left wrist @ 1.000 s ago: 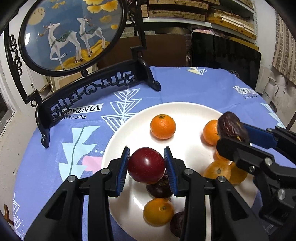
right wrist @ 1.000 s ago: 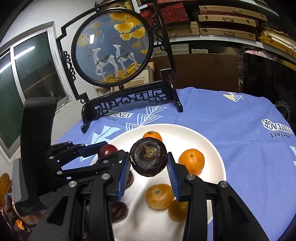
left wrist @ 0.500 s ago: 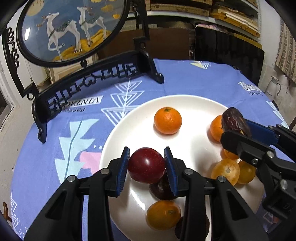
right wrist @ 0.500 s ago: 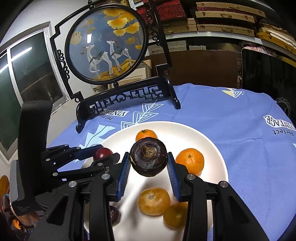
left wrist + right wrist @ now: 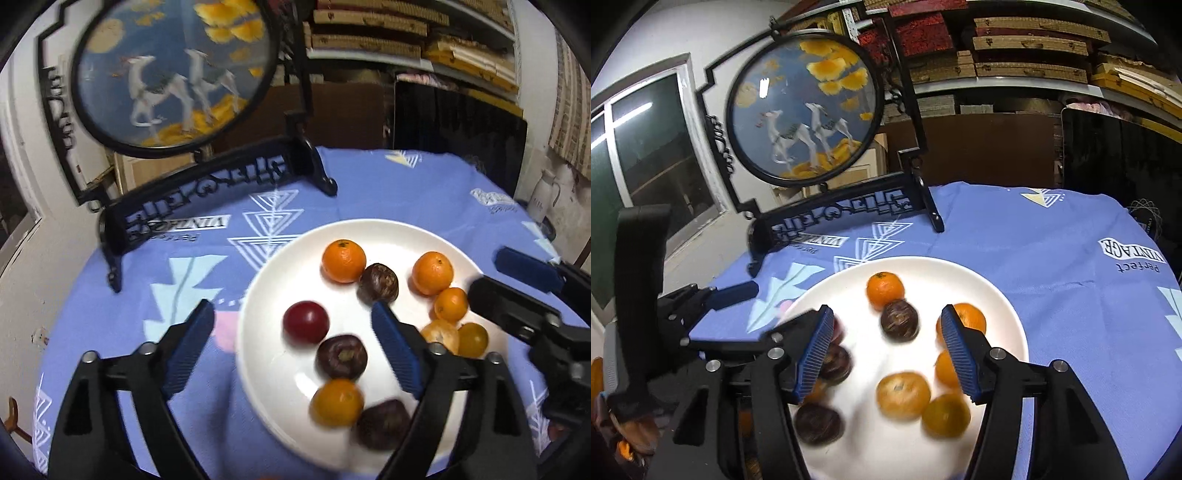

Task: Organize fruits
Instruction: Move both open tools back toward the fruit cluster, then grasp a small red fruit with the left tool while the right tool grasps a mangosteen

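Note:
A white plate (image 5: 391, 236) on the blue tablecloth holds several oranges and dark passion fruits. A red fruit (image 5: 306, 321) lies on the plate's left part, free. A dark wrinkled fruit (image 5: 379, 283) lies beside the far orange (image 5: 343, 260); it also shows in the right wrist view (image 5: 899, 319). My left gripper (image 5: 293, 347) is open and empty above the plate's left side. My right gripper (image 5: 886, 349) is open and empty above the plate (image 5: 1008, 310); it shows at the right edge of the left wrist view (image 5: 513, 284).
A round deer screen on a black carved stand (image 5: 207, 177) stands on the table behind the plate. Shelves with flat boxes (image 5: 406, 26) fill the background. A white jug (image 5: 543, 192) stands off the table at the right.
Both grippers opened. The left let go of the red fruit and the right let go of the dark fruit; both fruits now lie on the plate. Both grippers pulled back.

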A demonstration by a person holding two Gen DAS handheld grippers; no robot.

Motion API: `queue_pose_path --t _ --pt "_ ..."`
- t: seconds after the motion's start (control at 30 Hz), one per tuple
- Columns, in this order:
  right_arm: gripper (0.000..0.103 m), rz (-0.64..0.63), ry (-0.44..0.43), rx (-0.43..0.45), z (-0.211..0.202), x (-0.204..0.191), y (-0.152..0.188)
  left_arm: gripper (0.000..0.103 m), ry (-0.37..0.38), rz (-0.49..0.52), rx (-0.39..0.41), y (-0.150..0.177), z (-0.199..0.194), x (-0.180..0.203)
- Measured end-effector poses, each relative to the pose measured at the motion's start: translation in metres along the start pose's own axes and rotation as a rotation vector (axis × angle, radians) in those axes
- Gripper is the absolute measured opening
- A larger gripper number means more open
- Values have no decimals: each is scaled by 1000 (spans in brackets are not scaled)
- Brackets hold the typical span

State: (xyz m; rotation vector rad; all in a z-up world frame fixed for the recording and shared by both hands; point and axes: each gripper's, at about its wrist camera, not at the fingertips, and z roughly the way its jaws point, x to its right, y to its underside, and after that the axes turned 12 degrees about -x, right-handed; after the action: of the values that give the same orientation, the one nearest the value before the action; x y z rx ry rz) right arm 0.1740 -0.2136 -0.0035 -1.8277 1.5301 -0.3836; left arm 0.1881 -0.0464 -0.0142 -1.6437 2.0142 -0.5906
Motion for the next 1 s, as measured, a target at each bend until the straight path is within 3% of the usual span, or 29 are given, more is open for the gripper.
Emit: queue_pose_path --t 0.03,0.3,0.43,0.57,0.6,0.63,0.67,0.73,0.8,0.83,0.9,1.0 --pt "70 -8 -18 3 -13 -3 10 89 8 -4 7 6 -7 -5" --pt "72 -180 -71 -130 -67 -39 104 93 40 -5 -28 77 -54 -44" --pt "72 -323 -39 -209 -57 -70 143 94 34 31 -46 111 -73 -48" --pt "71 -382 -32 -295 -25 -91 155 94 35 121 -65 143 -84 -38" --pt "64 -388 -30 -310 -19 -93 156 94 38 147 -67 152 -87 -33" --pt "46 -393 -21 -328 -11 -94 157 94 47 173 -73 159 -89 -27" --pt "40 -388 -7 -340 -8 -93 155 94 56 193 -80 164 -89 -22" --pt "40 -375 -30 -331 -13 -90 154 93 76 233 -80 175 -91 -8" --pt "40 -376 -28 -301 -24 -87 155 75 119 265 -91 183 -90 9" --pt "40 -356 -32 -286 -34 -80 154 71 131 263 -102 184 -87 14" --pt "40 -321 -17 -261 -44 -68 153 49 159 246 -133 183 -78 26" --pt "40 -271 -1 -232 -61 -49 151 46 164 188 -171 176 -61 40"
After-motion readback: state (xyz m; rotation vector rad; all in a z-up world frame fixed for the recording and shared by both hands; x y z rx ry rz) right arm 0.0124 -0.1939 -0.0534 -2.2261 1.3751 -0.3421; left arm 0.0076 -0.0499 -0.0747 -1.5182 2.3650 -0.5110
